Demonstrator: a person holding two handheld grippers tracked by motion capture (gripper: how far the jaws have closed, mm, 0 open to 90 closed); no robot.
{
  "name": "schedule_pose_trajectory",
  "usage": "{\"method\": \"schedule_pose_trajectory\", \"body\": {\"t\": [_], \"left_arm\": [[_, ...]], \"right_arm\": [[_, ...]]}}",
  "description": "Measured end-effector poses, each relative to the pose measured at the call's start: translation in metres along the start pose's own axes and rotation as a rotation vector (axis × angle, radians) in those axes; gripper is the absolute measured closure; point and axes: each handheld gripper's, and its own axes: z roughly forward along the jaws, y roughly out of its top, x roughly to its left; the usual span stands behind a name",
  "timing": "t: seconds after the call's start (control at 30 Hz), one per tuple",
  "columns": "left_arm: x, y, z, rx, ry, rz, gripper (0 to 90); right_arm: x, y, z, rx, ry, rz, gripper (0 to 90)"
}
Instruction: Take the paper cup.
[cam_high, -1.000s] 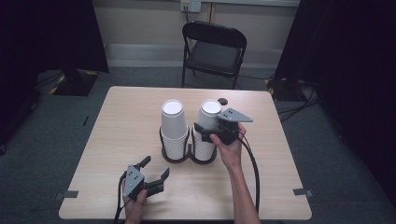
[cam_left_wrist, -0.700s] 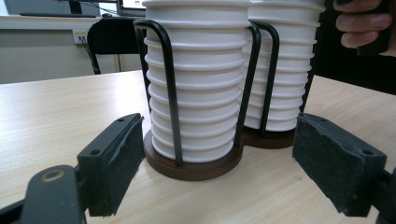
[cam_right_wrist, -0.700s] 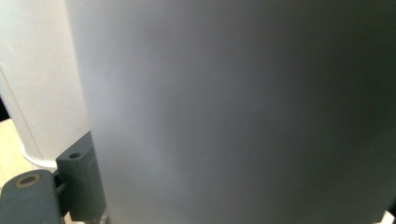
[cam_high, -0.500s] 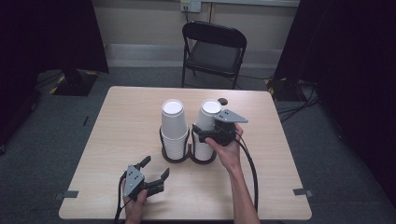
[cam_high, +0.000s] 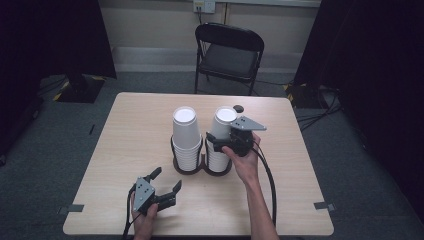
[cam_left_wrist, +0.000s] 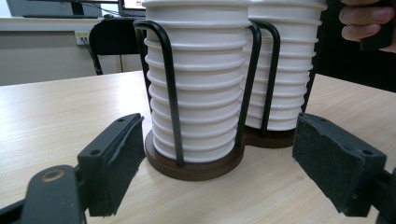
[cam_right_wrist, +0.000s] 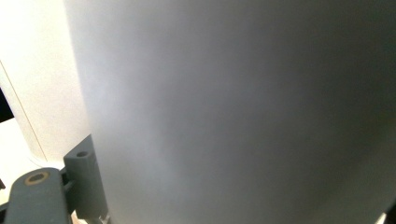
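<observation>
Cups in two white stacks stand upright in a black wire holder (cam_high: 202, 165) at the middle of the worktop (cam_high: 125, 135), with the right claw (cam_high: 220, 141) pressed against the upper part of the right stack (cam_high: 220, 137). The right gripper view has the cup wall hard against the lens, one grey jaw visible at its left edge; the other jaw is hidden, so whether the claw is clamped on the cup or merely set around it cannot be told. The stack's long axis runs straight up, which suggests any removal must be a vertical lift clear of the wire hoops. The left claw (cam_high: 165, 184) rests low near the front edge of the worktop, jaws spread wide and holding nothing, pointed at the left stack (cam_left_wrist: 198, 88) and the brown base (cam_left_wrist: 196, 165) beyond it. The right hand is plainly the nearer to the work; the left stands apart from the holder. A folding chair (cam_high: 227, 55) sits behind the worktop.
</observation>
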Motion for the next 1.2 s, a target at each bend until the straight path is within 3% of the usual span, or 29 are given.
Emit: {"method": "schedule_pose_trajectory", "body": {"t": [0.57,0.73,1.2], "left_arm": [[0.0,0.0,0.0,-0.001,-0.007,0.002,16.4],[0.001,0.0,0.0,-0.001,-0.009,0.0,16.3],[0.0,0.0,0.0,0.0,-0.009,0.0,18.2]], "right_arm": [[0.0,0.0,0.0,-0.005,-0.004,0.009,12.2],[0.0,0.005,-0.005,-0.055,-0.003,0.028,12.6],[-0.002,0.015,-0.008,-0.075,-0.001,0.019,12.6]]}}
